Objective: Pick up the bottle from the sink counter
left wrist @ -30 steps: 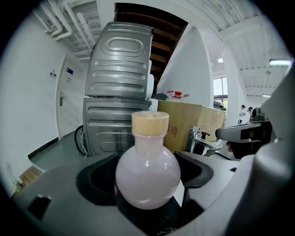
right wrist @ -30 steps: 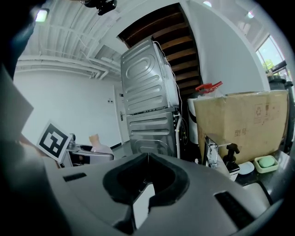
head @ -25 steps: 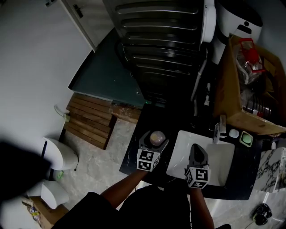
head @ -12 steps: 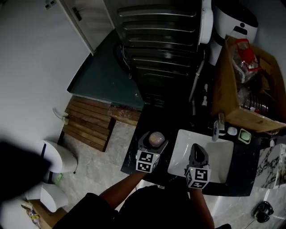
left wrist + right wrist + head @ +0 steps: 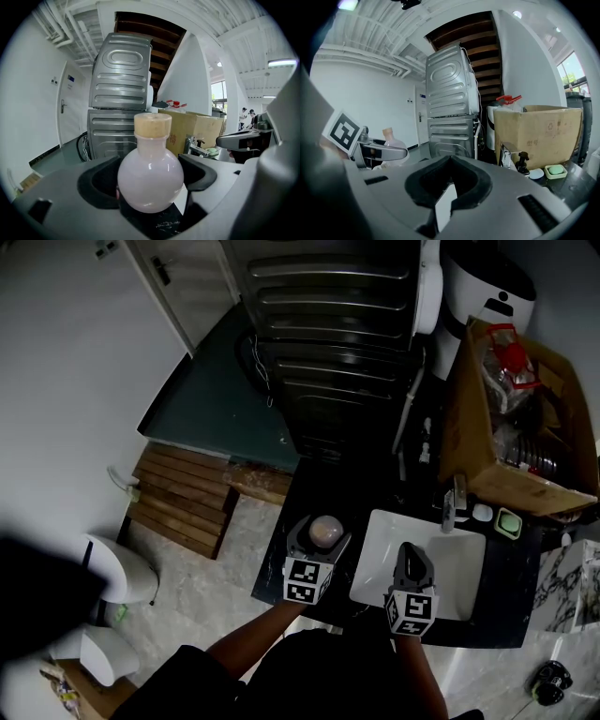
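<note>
A round pale-pink bottle with a cork-coloured cap stands upright between the jaws of my left gripper, over the black counter left of the sink. In the left gripper view the bottle fills the gap of the left gripper, both pads against its belly. My right gripper hovers over the white sink basin. Its jaws are shut with nothing between them. The bottle also shows at the left of the right gripper view.
A faucet, a small white dish and a green soap dish sit behind the basin. A cardboard box stands at the back right. A stacked washer and dryer rises behind the counter. A toilet and a wooden mat lie left.
Both grippers keep their places and states. Only the head view has shifted slightly, so the scene sits a little higher and further left.
</note>
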A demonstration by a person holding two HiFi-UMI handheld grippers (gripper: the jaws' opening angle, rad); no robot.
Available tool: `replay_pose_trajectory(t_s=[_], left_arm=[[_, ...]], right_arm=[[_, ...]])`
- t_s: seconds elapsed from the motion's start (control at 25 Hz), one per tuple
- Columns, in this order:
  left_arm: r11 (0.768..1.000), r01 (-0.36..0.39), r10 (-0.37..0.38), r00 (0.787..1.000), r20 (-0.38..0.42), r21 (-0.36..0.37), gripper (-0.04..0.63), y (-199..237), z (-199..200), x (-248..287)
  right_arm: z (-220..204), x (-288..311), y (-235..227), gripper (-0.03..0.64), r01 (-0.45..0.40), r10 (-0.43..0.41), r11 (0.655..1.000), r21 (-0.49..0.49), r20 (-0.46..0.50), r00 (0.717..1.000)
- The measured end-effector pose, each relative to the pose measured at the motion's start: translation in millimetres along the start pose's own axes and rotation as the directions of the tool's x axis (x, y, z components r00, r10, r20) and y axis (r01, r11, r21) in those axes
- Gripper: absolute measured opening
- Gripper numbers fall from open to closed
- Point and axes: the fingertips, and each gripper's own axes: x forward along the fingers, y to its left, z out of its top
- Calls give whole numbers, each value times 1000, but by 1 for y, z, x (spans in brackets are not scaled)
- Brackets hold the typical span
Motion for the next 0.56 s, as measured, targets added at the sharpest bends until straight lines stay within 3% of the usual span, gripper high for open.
replay_pose_trajectory(t_s=[0.56], left_arm=[[1000, -5, 5, 1000, 8, -1, 380, -1, 7, -1]], right_arm=[[6, 0, 3, 37, -9, 9, 1000, -12, 12, 1000]])
